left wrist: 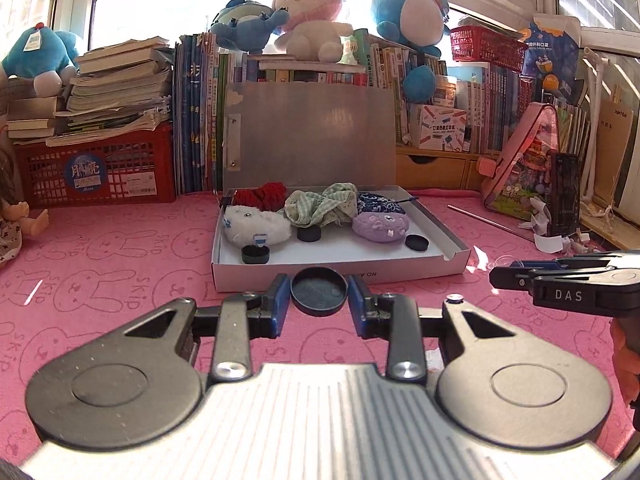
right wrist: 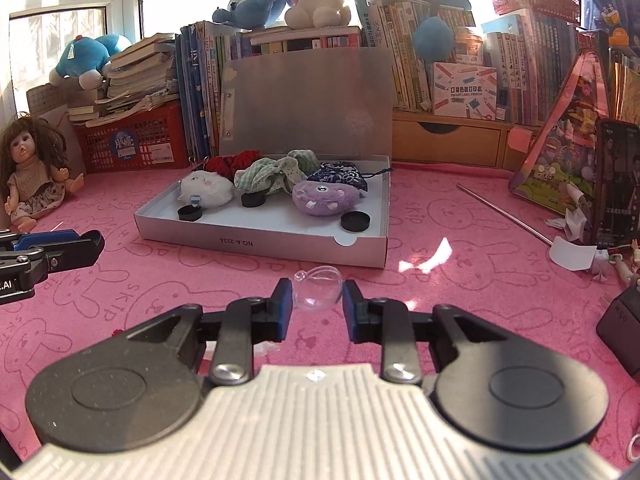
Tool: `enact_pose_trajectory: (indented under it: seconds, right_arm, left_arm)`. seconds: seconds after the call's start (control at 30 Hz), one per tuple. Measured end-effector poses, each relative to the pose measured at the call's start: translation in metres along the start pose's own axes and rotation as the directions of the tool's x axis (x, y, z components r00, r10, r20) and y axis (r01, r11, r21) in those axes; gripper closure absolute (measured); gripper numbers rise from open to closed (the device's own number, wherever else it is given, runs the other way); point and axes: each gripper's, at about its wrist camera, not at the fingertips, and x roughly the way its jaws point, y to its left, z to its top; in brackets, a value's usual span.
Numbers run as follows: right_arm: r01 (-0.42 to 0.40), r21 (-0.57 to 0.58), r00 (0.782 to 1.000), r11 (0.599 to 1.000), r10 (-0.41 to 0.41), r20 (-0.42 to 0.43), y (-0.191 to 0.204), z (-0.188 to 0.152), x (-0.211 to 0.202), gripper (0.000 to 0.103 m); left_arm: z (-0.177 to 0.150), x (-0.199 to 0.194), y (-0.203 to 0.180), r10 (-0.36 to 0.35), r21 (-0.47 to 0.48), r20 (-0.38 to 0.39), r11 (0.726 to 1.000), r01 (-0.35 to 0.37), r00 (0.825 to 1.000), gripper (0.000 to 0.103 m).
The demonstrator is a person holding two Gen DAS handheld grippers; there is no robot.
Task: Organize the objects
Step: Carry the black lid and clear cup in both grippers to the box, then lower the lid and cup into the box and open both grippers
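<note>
**Two grippers, each at a small part before the open box**

Left gripper (left wrist: 319, 295): blue pads closed against the sides of a round black cap (left wrist: 319, 290), hollow side toward the camera, held just in front of the box's near wall

Right gripper (right wrist: 315, 296): jaws set partly apart around a clear plastic dome (right wrist: 318, 287); whether the pads touch it cannot be told. Dome sits low over the pink surface (right wrist: 460, 288), near the box's front wall

White box (right wrist: 260, 240): shallow, lid standing upright at the back, resting on the pink surface. Contents, back row: red knitted piece (left wrist: 260, 194), green checked cloth (left wrist: 320, 206), dark blue patterned pouch (left wrist: 380, 203). Front of these: white fluffy toy (left wrist: 256, 228) at left, purple plush (left wrist: 380, 227) at right. Three more black caps on the box floor: one (left wrist: 255, 255) before the white toy, one (left wrist: 309, 233) under the edge of the green cloth, one (left wrist: 417, 242) just right of the purple plush

Surroundings: doll (right wrist: 34, 168) seated at far left; metal rod (right wrist: 504, 214) lying to the right of the box; books and plush animals stacked behind
</note>
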Motion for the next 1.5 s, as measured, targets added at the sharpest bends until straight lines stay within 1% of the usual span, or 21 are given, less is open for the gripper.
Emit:
enact_pose_trajectory:
  seconds: [0.13, 0.37, 0.63, 0.73, 0.83, 0.9, 1.07, 1.17, 1.23, 1.37, 1.5]
  right_arm:
    - [0.009, 0.012, 1.000, 1.000, -0.009, 0.011, -0.006, 0.014, 0.008, 0.072]
    - [0.014, 0.028, 1.000, 1.000, -0.014, 0.009, -0.013, 0.033, 0.025, 0.072]
    - [0.019, 0.030, 1.000, 0.999, -0.019, 0.001, -0.017, 0.050, 0.046, 0.072]
    - [0.011, 0.035, 1.000, 0.999, -0.010, -0.020, -0.018, 0.053, 0.056, 0.072]
    - [0.011, 0.043, 0.999, 0.999, -0.009, -0.038, -0.019, 0.056, 0.067, 0.072]
    - [0.009, 0.065, 0.999, 0.998, -0.006, -0.053, -0.021, 0.058, 0.077, 0.072]
    - [-0.013, 0.145, 0.993, 0.989, 0.030, -0.114, -0.032, 0.064, 0.102, 0.072]
    - [-0.045, 0.225, 0.983, 0.973, 0.083, -0.162, -0.041, 0.067, 0.118, 0.072]
    - [-0.058, 0.264, 0.978, 0.963, 0.108, -0.180, -0.045, 0.068, 0.125, 0.072]
    - [-0.064, 0.270, 0.970, 0.961, 0.123, -0.210, -0.044, 0.068, 0.136, 0.072]
    - [-0.057, 0.258, 0.967, 0.965, 0.117, -0.227, -0.042, 0.065, 0.142, 0.072]
  left_arm:
    - [0.016, 0.017, 0.009, -0.014, -0.029, 0.016, 0.999, 0.015, 1.000, 0.066]
    - [0.034, 0.048, 0.022, 0.007, -0.060, -0.006, 0.998, -0.008, 1.000, 0.066]
    - [0.045, 0.084, 0.038, 0.000, -0.103, -0.039, 0.995, -0.004, 0.999, 0.066]
    - [0.047, 0.099, 0.043, -0.014, -0.125, -0.059, 0.992, 0.006, 0.998, 0.066]
    - [0.047, 0.112, 0.050, -0.026, -0.189, -0.080, 0.982, 0.010, 0.996, 0.066]
    - [0.048, 0.121, 0.053, -0.021, -0.211, -0.090, 0.977, 0.002, 0.996, 0.066]
    - [0.050, 0.139, 0.053, -0.022, -0.197, -0.112, 0.980, -0.001, 0.993, 0.066]
    - [0.050, 0.151, 0.056, -0.048, -0.223, -0.142, 0.975, 0.015, 0.989, 0.066]
    - [0.050, 0.157, 0.057, -0.044, -0.226, -0.156, 0.974, 0.008, 0.987, 0.066]
    - [0.046, 0.169, 0.057, -0.030, -0.211, -0.181, 0.977, -0.009, 0.983, 0.066]
    - [0.043, 0.176, 0.058, -0.001, -0.187, -0.199, 0.982, -0.037, 0.980, 0.066]
